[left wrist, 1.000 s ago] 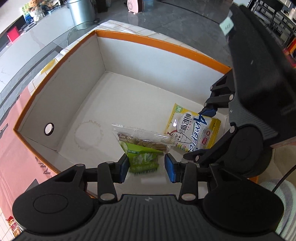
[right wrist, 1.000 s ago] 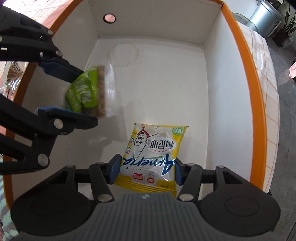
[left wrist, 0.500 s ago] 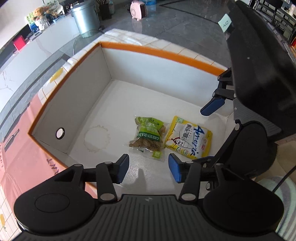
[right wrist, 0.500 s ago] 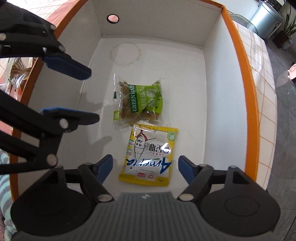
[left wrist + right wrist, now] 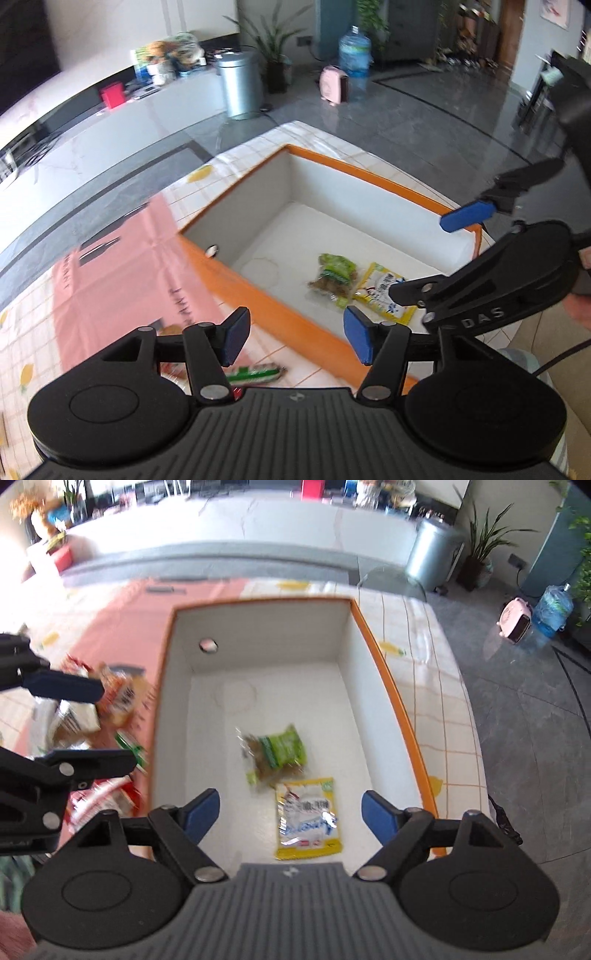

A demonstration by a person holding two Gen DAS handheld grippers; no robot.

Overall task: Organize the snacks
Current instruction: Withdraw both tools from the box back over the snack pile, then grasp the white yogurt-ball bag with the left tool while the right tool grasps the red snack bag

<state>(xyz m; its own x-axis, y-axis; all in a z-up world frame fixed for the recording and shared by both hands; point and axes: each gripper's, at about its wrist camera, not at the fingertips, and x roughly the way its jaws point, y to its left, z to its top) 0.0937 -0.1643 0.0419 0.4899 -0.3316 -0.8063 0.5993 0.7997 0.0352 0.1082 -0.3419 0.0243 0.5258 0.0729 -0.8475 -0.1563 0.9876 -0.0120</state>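
A white box with an orange rim (image 5: 373,177) (image 5: 391,686) stands on the table. On its floor lie a green snack packet (image 5: 334,275) (image 5: 280,753) and a yellow packet (image 5: 382,290) (image 5: 308,819), side by side. My left gripper (image 5: 295,334) is open and empty, raised above the box's near wall. My right gripper (image 5: 290,814) is open and empty, high above the yellow packet. Each gripper shows in the other's view: the right one (image 5: 436,254), the left one (image 5: 99,723).
Several loose snack packets (image 5: 107,709) lie on the pink and checked tablecloth (image 5: 122,266) left of the box; a green-and-white one (image 5: 255,373) lies under my left gripper. A metal bin (image 5: 240,85) and a water bottle (image 5: 354,55) stand on the floor beyond.
Both grippers have let go of their packets, opened and lifted up and back out of the box. The green and yellow packets now lie on the box floor.
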